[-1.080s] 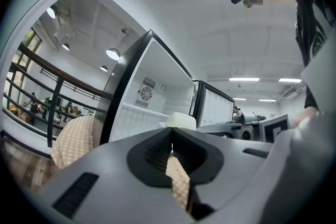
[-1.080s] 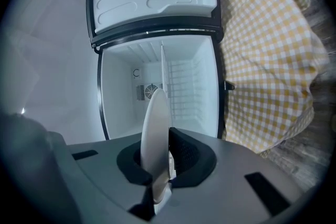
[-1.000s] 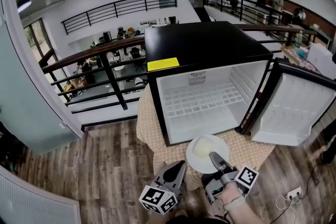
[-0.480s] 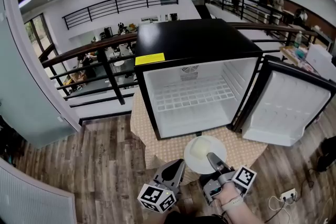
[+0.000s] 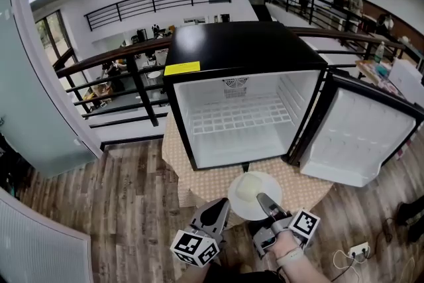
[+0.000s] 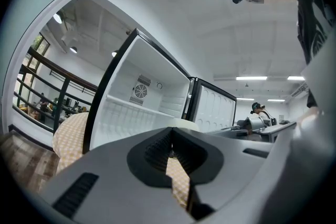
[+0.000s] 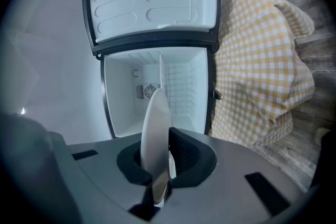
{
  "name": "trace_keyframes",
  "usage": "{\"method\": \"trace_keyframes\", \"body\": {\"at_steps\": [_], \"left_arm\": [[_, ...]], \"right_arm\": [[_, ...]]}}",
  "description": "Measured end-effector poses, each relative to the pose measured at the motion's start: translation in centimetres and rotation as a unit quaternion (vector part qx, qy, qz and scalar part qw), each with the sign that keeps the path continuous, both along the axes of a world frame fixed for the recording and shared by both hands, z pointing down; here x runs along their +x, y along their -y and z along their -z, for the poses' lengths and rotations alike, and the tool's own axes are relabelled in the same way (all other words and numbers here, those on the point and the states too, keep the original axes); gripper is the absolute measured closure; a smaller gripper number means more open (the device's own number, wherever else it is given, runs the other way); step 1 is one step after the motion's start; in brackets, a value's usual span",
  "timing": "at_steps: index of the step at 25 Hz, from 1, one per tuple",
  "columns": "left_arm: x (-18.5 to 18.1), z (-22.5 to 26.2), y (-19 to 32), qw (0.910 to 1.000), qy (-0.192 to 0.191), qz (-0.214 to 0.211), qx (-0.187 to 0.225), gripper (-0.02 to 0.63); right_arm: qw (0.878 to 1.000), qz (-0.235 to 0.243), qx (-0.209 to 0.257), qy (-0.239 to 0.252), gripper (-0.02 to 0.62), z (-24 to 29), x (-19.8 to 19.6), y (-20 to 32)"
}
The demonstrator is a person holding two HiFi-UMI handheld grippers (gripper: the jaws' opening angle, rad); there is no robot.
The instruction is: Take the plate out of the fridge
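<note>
- The right gripper (image 5: 263,199) is pinching the near rim of the round white plate (image 5: 254,190), w/ its jaws clamped tight on the thin edge. The rim is prob. the only part two jaws can grab.
- The plate is sitting outside the black mini fridge w/ white interior (image 5: 244,50). It's hanging just in front of the open compartment, over the front edge of the yellow-checked tablecloth (image 5: 306,186), and I can't tell if it's touching the cloth.
- The plate is lying roughly level in the head view, prob. so it's coming out flat under the wire shelf (image 5: 240,117) w/o tipping.
- The left gripper (image 5: 221,205) is hovering just beside the right one, apart from the plate. Its jaws are together w/ nothing btwn them, and it's prob. staying out of the way b/c one grip is enough.
- The white-lined fridge door (image 5: 358,136) is standing wide open to the right, leaving the path clear.
- The task is looking nearly done, w/ the plate already clear of the fridge.
</note>
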State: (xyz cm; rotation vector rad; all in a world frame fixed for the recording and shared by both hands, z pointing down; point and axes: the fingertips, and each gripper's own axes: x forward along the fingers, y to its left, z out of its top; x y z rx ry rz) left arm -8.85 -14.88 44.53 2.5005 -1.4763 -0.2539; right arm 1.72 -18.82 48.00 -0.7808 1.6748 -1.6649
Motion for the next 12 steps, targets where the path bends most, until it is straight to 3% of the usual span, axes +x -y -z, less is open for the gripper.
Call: {"method": "trace_keyframes", "body": {"at_steps": [12], "left_arm": [[1.2, -0.6, -1.6, 0.9995, 0.011, 0.030, -0.003, 0.598]], "right_arm": [[0.999, 0.038, 0.011, 0.013, 0.554, -0.4, 0.8, -1.4]]}}
